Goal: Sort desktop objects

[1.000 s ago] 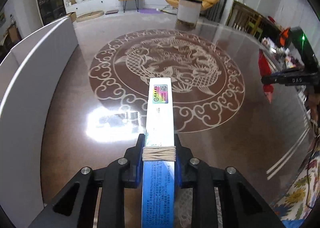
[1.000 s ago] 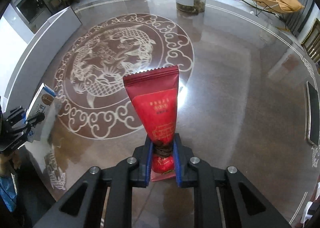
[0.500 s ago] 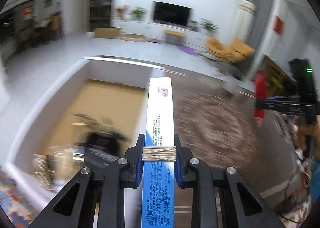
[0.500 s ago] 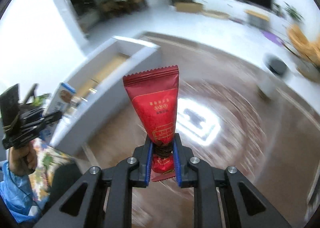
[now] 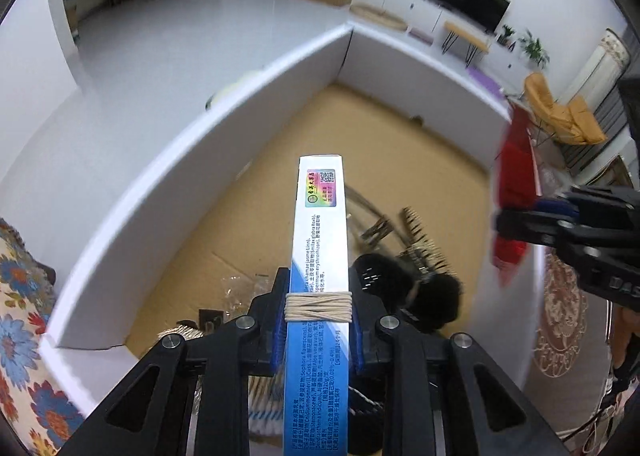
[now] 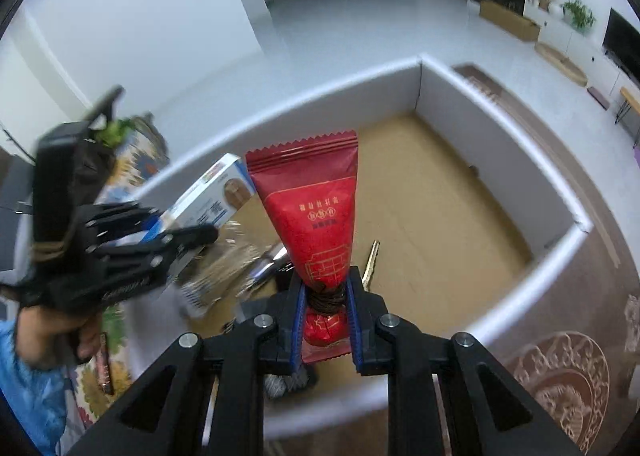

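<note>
claws: black, blue pads, silver screws | sleeve: blue, seemingly

Black television on wall; orange chair; potted plant

Even, diffuse indoor light with a cool white cast; no hard shadows. Both fisheye views bow straight lines strongly and end in black vignetted corners. Motion blur smears the red packet at 3 o'clock in the left view and the left gripper at 9 o'clock in the right view.
</note>
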`<act>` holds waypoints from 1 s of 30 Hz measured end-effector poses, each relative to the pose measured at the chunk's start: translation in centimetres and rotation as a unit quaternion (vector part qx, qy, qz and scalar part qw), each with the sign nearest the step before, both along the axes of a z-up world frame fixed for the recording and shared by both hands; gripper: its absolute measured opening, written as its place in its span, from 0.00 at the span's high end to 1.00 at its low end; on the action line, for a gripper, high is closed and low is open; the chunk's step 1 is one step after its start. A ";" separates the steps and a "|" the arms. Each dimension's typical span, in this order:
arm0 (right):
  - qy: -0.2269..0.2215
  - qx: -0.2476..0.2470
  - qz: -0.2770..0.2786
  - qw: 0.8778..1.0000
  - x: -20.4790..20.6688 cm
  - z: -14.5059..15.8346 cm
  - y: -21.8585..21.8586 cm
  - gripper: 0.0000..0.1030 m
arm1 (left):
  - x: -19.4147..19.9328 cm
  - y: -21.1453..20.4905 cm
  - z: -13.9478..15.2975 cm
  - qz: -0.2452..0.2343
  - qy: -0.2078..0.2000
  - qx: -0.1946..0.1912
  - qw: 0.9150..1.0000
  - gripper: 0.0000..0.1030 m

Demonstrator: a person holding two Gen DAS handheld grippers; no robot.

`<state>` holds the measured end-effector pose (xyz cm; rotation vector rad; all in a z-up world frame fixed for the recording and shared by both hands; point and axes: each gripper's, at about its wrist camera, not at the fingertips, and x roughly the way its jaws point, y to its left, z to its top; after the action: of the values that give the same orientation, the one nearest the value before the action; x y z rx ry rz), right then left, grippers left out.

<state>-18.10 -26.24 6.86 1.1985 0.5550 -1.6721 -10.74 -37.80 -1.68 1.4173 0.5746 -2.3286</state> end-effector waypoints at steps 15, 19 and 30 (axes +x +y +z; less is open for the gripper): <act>0.042 -0.005 0.009 0.999 -2.4 -1.5 -1.0 0.00 | 2.1 2.1 2.0 0.063 0.026 -0.045 0.997 0.14; 0.124 -0.001 0.037 0.992 -0.6 3.2 2.3 0.00 | 3.0 5.1 4.7 0.100 0.020 -0.113 0.988 0.00; 0.204 -0.005 0.041 0.978 4.1 2.3 5.5 0.00 | 5.7 10.2 5.3 0.148 0.035 -0.135 0.979 0.00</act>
<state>-14.01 -20.75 9.14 0.8127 0.8333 -1.8562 -5.07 -27.58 3.58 1.0532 0.4345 -2.1296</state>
